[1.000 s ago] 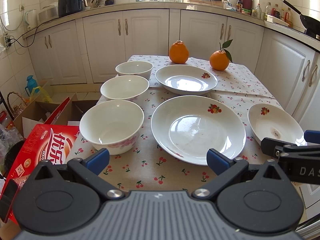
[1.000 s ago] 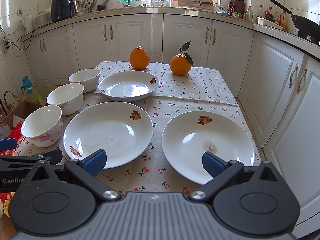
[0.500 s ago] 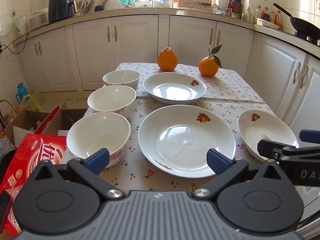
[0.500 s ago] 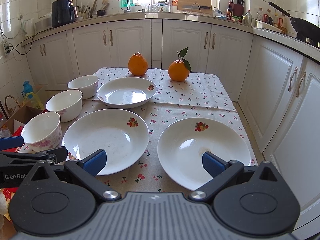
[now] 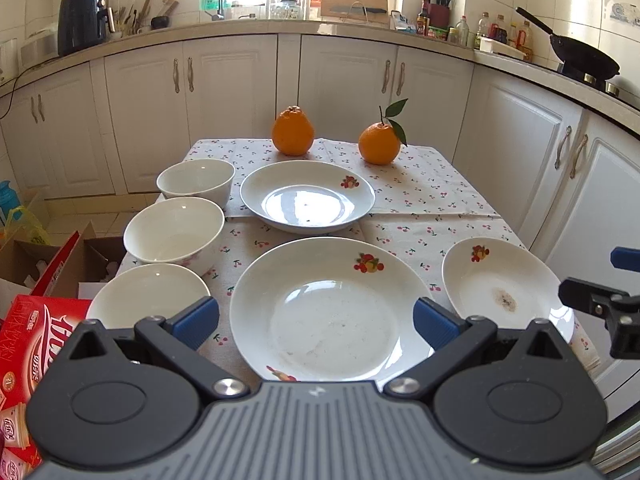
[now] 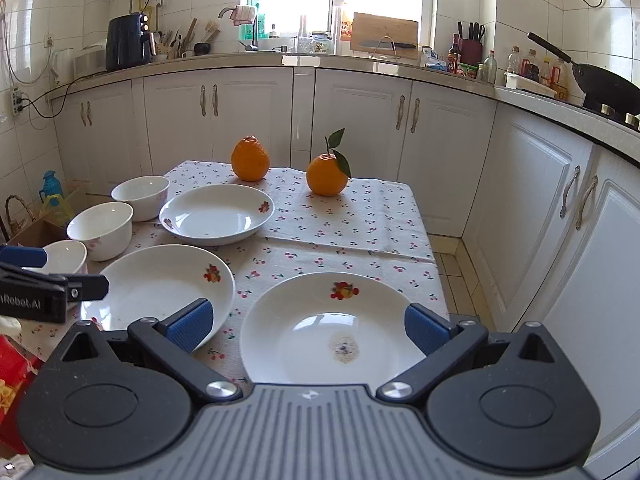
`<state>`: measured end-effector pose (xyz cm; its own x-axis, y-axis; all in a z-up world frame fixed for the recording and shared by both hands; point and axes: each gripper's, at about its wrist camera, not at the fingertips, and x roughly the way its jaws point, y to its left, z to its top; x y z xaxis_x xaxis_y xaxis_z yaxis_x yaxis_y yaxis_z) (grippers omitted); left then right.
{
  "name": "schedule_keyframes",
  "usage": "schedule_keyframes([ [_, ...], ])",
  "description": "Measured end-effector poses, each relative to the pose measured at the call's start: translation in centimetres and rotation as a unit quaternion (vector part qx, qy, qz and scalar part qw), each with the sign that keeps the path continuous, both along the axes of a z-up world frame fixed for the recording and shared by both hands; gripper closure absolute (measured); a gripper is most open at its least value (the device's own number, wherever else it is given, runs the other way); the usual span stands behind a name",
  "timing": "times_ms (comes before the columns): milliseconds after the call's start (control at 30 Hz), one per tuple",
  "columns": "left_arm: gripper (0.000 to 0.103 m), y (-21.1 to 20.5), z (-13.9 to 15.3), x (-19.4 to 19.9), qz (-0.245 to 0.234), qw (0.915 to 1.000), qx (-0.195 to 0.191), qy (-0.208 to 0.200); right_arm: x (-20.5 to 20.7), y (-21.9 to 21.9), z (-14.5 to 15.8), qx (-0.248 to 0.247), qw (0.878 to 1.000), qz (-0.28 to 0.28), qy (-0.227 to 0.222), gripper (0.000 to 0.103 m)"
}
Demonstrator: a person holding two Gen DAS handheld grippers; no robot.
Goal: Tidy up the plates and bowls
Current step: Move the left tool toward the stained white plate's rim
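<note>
Three white plates with fruit prints lie on the cherry tablecloth: a near middle plate (image 5: 328, 312), a far plate (image 5: 307, 196) and a right plate (image 5: 502, 288). Three white bowls stand in a row on the left: near (image 5: 148, 294), middle (image 5: 174, 230), far (image 5: 196, 180). My left gripper (image 5: 316, 320) is open and empty, low in front of the middle plate. My right gripper (image 6: 308, 324) is open and empty, in front of the right plate (image 6: 336, 336). The bowls (image 6: 102, 228) also show in the right wrist view.
Two oranges (image 5: 293, 131) (image 5: 379, 143) sit at the table's far end. A red carton (image 5: 28, 344) and cardboard boxes lie on the floor to the left. White cabinets (image 6: 520, 184) run close along the table's right side and behind it.
Both grippers have drawn back and dropped lower toward the table's near edge; the dishes now look farther and flatter. Both stay open. No dish has moved.
</note>
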<state>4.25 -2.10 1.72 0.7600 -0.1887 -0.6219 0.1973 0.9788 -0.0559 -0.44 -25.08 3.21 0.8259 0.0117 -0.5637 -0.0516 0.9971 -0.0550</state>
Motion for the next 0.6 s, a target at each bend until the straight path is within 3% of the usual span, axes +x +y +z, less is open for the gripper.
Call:
schedule_keyframes([
  [367,0.001,-3.3,-0.2,2.9,-0.032,0.998,0.055,-0.008,-0.5,-4.9,-3.7,0.012,0.998,0.038,0.044,0.0],
  [500,0.001,-4.6,-0.3,4.1,-0.07,0.9971,0.029,0.001,-0.2,-5.5,-5.8,0.022,0.996,0.051,0.068,0.0],
  [600,0.001,-6.0,-0.3,4.7,-0.098,0.9946,0.034,0.001,0.1,-5.8,-7.1,0.029,0.994,0.06,0.083,0.0],
])
